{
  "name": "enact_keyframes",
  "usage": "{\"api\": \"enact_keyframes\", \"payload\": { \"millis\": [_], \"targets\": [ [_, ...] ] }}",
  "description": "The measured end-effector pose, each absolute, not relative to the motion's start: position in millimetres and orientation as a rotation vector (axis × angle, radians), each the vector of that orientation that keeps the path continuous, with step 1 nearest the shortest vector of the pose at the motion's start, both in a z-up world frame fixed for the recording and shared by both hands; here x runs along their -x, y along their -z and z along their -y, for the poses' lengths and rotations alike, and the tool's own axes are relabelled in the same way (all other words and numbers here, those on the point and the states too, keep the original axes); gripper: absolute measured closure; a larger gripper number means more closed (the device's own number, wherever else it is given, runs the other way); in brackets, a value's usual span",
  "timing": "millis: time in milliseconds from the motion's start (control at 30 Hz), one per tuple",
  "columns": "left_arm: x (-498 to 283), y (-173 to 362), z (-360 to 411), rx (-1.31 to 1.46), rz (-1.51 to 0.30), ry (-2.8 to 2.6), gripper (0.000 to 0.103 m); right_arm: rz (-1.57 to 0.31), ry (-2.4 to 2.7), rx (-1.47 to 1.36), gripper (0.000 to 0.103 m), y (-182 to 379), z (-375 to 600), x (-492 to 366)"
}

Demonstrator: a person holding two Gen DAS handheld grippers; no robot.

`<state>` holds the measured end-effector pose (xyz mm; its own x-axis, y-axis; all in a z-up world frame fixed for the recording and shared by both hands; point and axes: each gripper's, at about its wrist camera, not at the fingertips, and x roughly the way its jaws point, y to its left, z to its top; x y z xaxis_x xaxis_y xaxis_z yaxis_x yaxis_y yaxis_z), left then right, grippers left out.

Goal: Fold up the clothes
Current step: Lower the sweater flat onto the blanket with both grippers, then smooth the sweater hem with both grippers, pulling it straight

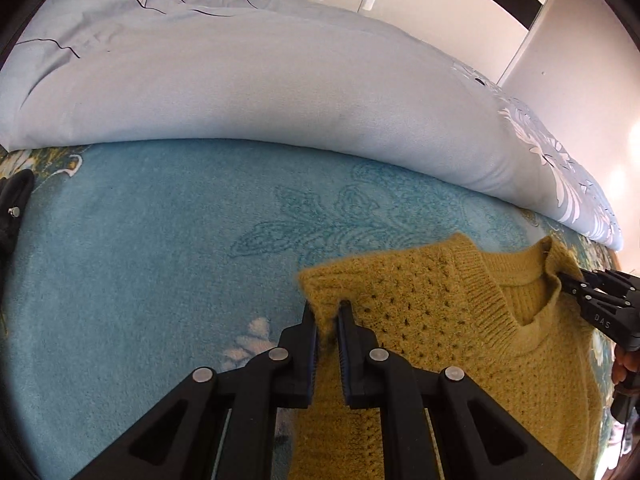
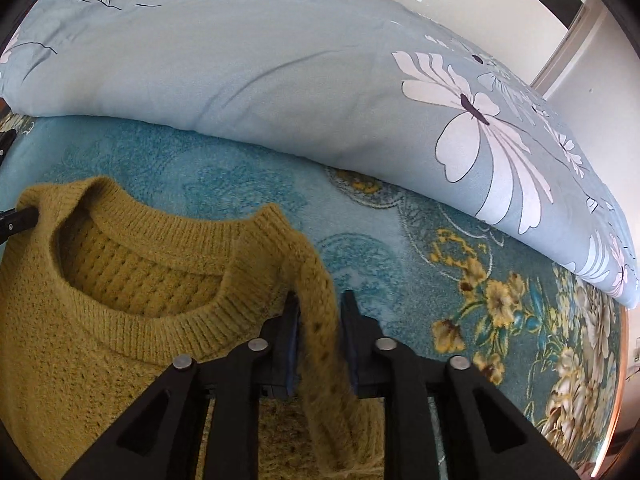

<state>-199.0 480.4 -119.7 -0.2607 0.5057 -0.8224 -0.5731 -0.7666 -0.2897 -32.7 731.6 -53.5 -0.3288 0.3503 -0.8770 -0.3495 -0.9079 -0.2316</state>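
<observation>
Two grippers meet one mustard-yellow knitted sweater [image 2: 80,320] at its shoulders. Left gripper [image 1: 329,312] — fingers narrow, pinching a fold of knit at the shoulder edge. Right gripper [image 2: 320,300] — pads parted, the opposite shoulder strip lying loosely between them, unclamped. Sweater rests neckline-up on a turquoise floral blanket [image 1: 140,240]; beyond lies a pale blue flowered duvet [image 2: 240,72], bordered by white wardrobe panels [image 1: 440,4].
</observation>
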Motion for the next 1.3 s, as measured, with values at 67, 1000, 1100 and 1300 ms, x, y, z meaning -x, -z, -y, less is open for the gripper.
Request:
{"api": "enact_keyframes", "payload": {
  "millis": [67,1000,1100,1300],
  "targets": [
    [194.8,113.8,-472.6,1.314,-0.045,-2.031,0.092,-0.019,-2.284,1.464,0.059,41.4,-735.4,23.1],
    [-42.1,93.1,-239.4,1.419,0.029,-2.046,0.066,-0.712,-2.338,1.382,0.055,45.0,-636.8,-374.3],
    [-62.6,100.3,-233.5,1.439,0.032,-2.04,0.066,-0.834,-2.333,1.329,0.055,51.7,-628.6,-395.1],
    [-93.6,107.6,-230.2,1.434,0.059,-2.033,0.066,-0.872,-2.387,1.273,0.069,47.4,-608.5,-387.7]
  ]
}}
